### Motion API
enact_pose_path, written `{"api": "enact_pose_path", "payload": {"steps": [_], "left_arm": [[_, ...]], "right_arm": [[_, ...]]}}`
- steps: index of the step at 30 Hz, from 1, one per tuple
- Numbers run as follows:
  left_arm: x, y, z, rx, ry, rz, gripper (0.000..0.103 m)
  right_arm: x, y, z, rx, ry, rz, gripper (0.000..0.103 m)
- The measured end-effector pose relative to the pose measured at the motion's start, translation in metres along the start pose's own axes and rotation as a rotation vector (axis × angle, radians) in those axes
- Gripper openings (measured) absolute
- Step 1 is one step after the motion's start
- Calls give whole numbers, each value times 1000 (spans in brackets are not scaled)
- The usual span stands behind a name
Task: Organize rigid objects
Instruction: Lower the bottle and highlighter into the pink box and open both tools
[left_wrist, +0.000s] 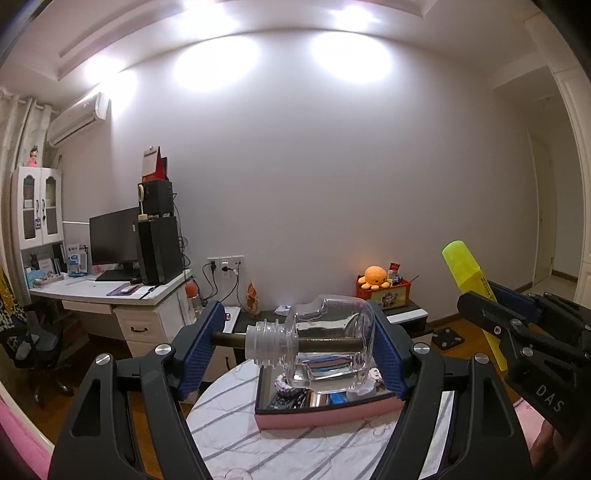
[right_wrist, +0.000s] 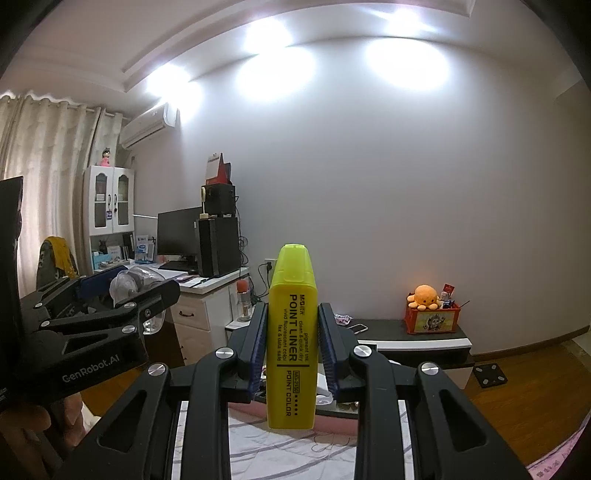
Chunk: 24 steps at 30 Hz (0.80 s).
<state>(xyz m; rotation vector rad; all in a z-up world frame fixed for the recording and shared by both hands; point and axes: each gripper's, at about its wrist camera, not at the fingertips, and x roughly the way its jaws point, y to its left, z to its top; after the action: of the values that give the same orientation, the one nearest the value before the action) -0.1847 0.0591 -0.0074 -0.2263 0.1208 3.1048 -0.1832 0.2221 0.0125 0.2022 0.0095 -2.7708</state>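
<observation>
A clear bottle (left_wrist: 325, 332) lies sideways in the air between the blue pads of my left gripper (left_wrist: 295, 347), neck to the left, with a brown rod running through it. The gripper is shut on it. Below it a pink-walled tray (left_wrist: 325, 419) holding small items sits on a round table with a striped cloth (left_wrist: 229, 424). My right gripper (right_wrist: 291, 332) is shut on an upright yellow highlighter (right_wrist: 291, 280), cap up, above the tray's near edge (right_wrist: 251, 408). In the left wrist view the highlighter (left_wrist: 461, 266) is at the right. The left gripper (right_wrist: 125, 291) shows at the left of the right wrist view.
A white desk (left_wrist: 110, 295) with a monitor and a black computer tower stands at the left, with an office chair (left_wrist: 33, 347) in front. A low black-and-white cabinet (right_wrist: 413, 339) by the wall carries a red box with an orange plush (right_wrist: 424, 295). A person's hand (right_wrist: 33, 424) shows at lower left.
</observation>
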Motion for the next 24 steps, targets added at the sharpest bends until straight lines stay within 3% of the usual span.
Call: {"api": "enact_pose_path", "payload": {"steps": [16, 24], "left_arm": [[106, -4, -7, 28, 86, -5, 77], [180, 0, -34, 20, 204, -36, 77]], "right_arm": [[88, -25, -9, 23, 81, 17, 28], [148, -43, -38, 44, 190, 21, 28]]}}
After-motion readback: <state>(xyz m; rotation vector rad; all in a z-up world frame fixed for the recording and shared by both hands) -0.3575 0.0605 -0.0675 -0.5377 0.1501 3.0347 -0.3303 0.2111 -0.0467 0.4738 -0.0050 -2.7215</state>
